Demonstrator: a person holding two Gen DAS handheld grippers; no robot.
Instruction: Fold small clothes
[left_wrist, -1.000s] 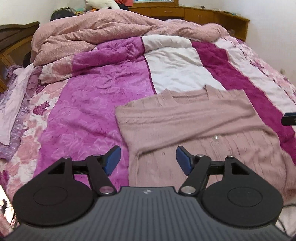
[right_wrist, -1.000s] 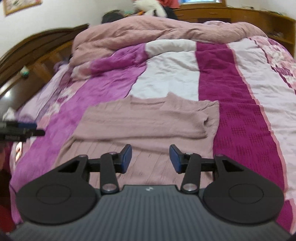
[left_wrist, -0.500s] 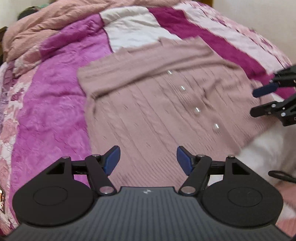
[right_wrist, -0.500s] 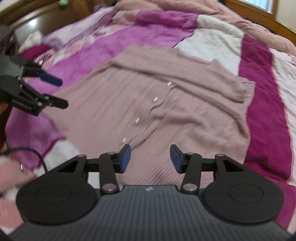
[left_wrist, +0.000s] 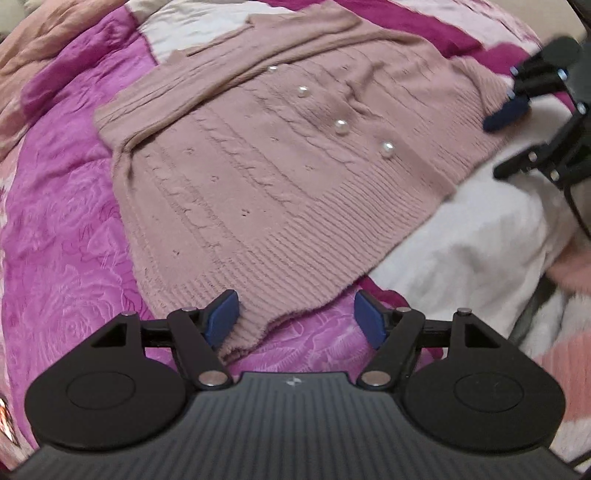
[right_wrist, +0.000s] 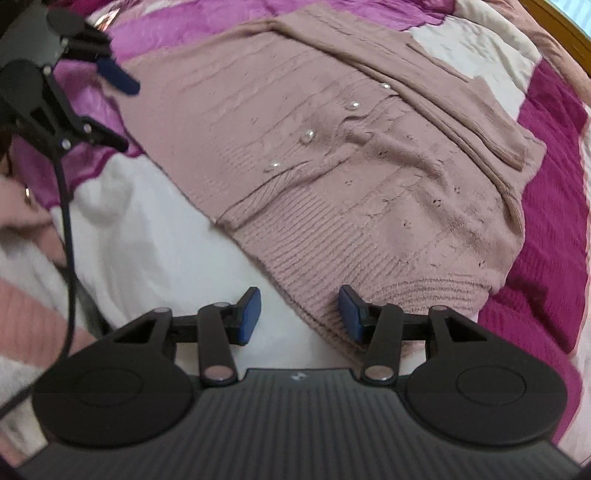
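Observation:
A dusty pink knitted cardigan (left_wrist: 280, 155) with pearl buttons (left_wrist: 341, 126) lies flat on the bed, sleeves folded across its top. It also shows in the right wrist view (right_wrist: 369, 162). My left gripper (left_wrist: 295, 322) is open, low over the cardigan's ribbed hem at its near left corner. My right gripper (right_wrist: 300, 314) is open over the hem's near right corner (right_wrist: 332, 325). Each gripper shows in the other's view: the right one (left_wrist: 517, 129) at the far right, the left one (right_wrist: 107, 107) at the far left.
The bed has a magenta, purple and white striped quilt (left_wrist: 62, 229). A white fleecy sleeve or cloth (left_wrist: 472, 236) lies beside the hem, also in the right wrist view (right_wrist: 147, 236). A black cable (right_wrist: 68, 229) hangs from the left gripper.
Both grippers have dropped down and moved in close to the cardigan's near hem. The view has tilted from the whole bed to the cardigan. Both stay open.

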